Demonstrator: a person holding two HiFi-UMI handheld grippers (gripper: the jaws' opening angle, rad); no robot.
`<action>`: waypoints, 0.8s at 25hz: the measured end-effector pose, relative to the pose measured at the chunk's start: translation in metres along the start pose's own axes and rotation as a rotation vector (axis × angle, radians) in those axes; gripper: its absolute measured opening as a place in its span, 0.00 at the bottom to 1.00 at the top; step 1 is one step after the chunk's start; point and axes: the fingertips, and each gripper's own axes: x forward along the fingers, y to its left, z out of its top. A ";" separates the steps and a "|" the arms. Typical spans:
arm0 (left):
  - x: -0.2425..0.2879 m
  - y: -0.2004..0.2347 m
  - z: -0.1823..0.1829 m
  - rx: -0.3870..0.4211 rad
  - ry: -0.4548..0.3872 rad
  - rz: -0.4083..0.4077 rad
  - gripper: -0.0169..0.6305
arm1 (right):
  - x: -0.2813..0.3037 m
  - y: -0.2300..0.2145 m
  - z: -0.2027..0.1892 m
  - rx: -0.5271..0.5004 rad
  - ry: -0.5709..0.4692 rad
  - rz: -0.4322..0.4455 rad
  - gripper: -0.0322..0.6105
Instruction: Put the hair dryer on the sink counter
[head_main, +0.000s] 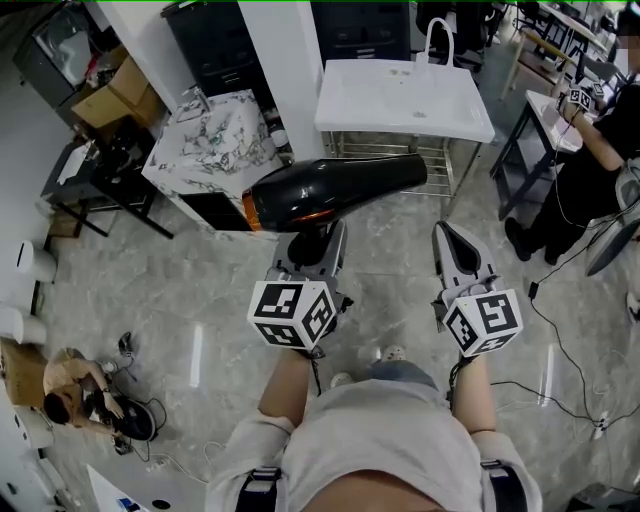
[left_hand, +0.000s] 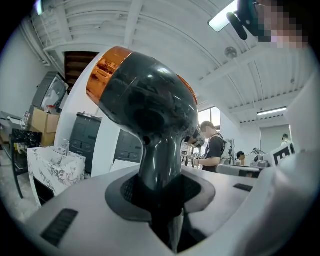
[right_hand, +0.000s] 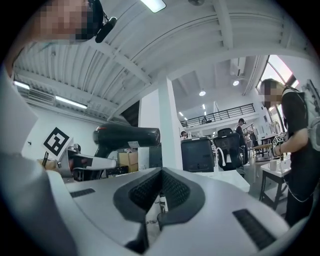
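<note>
The white sink counter (head_main: 405, 100) sits ahead and a bit right, past the hair dryer (head_main: 340, 185), which hangs crosswise in the air with its nozzle pointing right. The left gripper (head_main: 314, 238) is clamped on its handle. The right gripper (head_main: 448, 234) is pinched closed on nothing, just alongside.

Black orange-ringed hair dryer (head_main: 335, 187), level, aloft
</note>
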 end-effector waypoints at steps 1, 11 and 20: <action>0.004 -0.002 0.000 -0.001 0.000 0.002 0.23 | 0.001 -0.006 0.001 0.005 -0.006 0.000 0.06; 0.054 -0.030 -0.003 -0.023 -0.024 0.040 0.23 | 0.011 -0.055 0.005 -0.055 -0.011 0.094 0.06; 0.092 -0.039 -0.009 -0.036 -0.021 0.050 0.23 | 0.027 -0.084 -0.004 -0.041 -0.007 0.159 0.06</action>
